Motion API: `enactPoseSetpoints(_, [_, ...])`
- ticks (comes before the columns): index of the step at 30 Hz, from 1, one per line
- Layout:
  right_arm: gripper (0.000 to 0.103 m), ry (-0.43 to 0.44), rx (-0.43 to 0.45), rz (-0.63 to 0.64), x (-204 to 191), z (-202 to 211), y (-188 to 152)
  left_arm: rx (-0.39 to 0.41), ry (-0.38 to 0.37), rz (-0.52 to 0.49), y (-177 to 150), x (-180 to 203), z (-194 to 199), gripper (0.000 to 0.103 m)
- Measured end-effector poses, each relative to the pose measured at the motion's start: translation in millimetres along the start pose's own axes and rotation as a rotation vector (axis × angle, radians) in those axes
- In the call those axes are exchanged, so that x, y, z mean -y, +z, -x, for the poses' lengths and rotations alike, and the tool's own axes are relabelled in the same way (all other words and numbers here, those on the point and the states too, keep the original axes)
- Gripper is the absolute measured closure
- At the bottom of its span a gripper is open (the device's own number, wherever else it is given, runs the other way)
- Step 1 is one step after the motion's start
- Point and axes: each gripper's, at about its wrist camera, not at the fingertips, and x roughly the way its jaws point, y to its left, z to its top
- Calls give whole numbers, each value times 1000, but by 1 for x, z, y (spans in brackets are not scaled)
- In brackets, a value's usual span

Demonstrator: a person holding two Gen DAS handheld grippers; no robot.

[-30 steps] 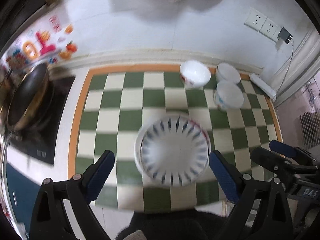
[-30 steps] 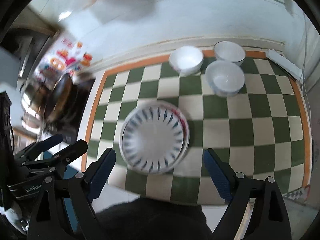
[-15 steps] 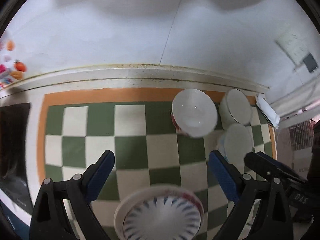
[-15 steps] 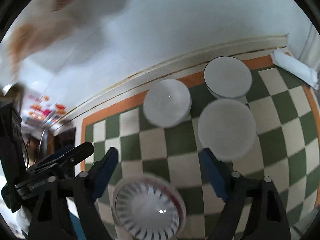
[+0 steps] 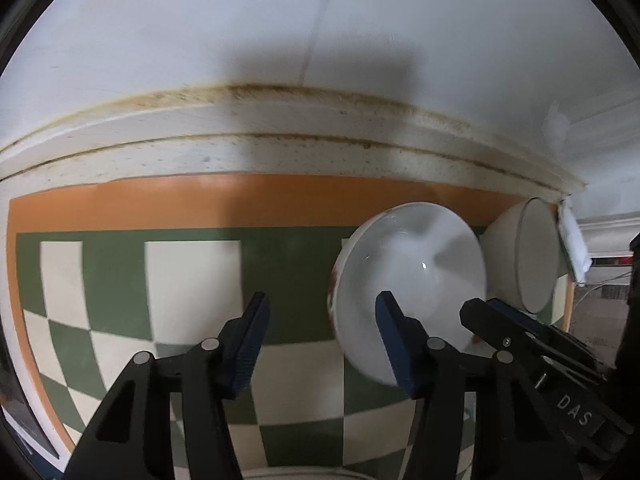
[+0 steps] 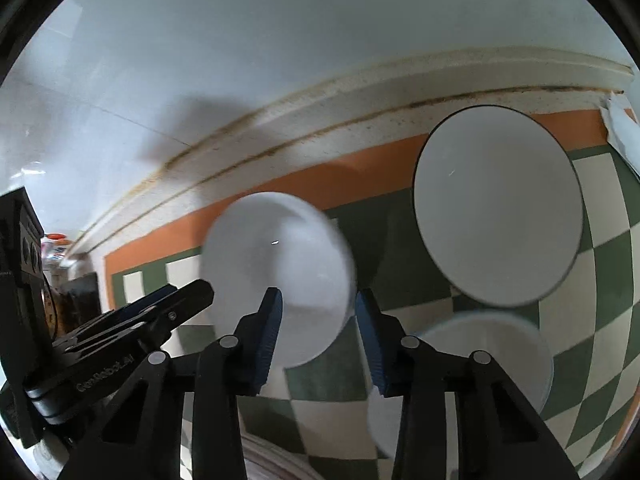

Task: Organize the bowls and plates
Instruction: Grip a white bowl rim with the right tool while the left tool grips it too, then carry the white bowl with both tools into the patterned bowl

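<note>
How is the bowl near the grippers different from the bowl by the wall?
The near bowl has a plain white rim and red marks on its outside; the far bowl has a thin dark rim line. The near bowl sits between the right gripper's open fingers; the far bowl stands apart. Both are white and empty.

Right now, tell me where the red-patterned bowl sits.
The red-patterned bowl sits at the checkered mat's far edge, right of centre in the left wrist view, with another bowl to its right.
</note>
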Motion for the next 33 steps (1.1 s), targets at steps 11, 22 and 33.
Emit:
enactPoseSetpoints(11, [93, 2, -66, 27, 11, -32, 9, -10, 37, 18, -12, 14, -17, 87])
enactPoseSetpoints(22, [93, 66, -15, 127, -2, 26, -33, 101, 71, -19, -90, 40, 58, 87])
enactPoseSetpoints(33, [93, 85, 6, 181, 36, 88, -131, 112, 35, -98, -170, 88, 83, 87])
